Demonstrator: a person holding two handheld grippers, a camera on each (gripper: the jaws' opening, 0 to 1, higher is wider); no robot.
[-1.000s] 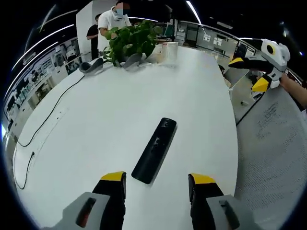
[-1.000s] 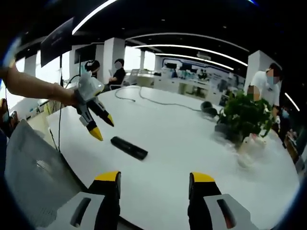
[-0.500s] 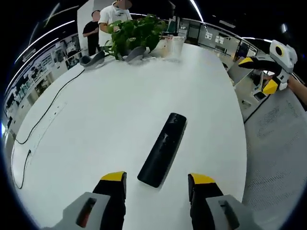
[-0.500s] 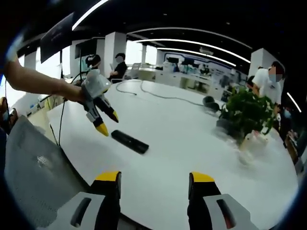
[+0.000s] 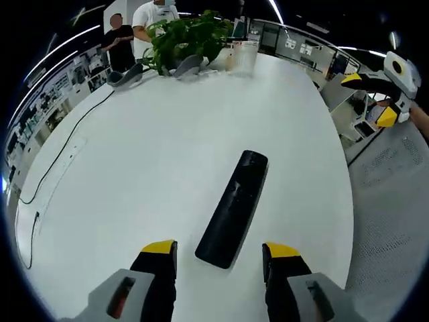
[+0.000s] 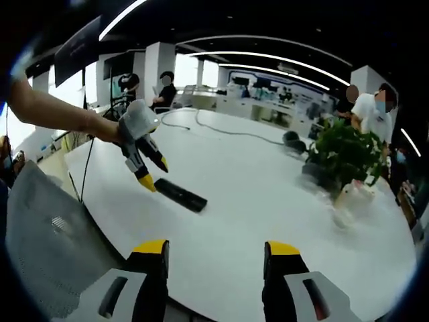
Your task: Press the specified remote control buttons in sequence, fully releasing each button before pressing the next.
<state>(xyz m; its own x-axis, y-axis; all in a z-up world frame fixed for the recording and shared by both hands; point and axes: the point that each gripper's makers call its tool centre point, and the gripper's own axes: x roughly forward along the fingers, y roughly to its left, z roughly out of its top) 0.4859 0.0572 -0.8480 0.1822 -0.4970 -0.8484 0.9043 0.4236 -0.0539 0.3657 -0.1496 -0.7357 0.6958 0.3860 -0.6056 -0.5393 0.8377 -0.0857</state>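
A long black remote control (image 5: 234, 205) lies flat on the white oval table (image 5: 147, 154). My left gripper (image 5: 218, 253) hovers open just above its near end, the remote running forward between the yellow-tipped jaws. In the right gripper view the same remote (image 6: 180, 195) lies near the table's left edge, with the left gripper (image 6: 155, 174) held by a hand right over its end. My right gripper (image 6: 218, 251) is open and holds nothing, back at the table's near edge. It also appears at the far right of the left gripper view as the right gripper (image 5: 375, 97).
A leafy potted plant (image 5: 186, 39) and a white cup (image 5: 242, 56) stand at the far end of the table. A black cable (image 5: 64, 157) trails along its left side. People stand behind the plant. A grey mesh chair (image 6: 47, 248) sits beside the table edge.
My left gripper has come closer to the remote, whose near end now sits between the jaw tips. The right gripper has barely moved.
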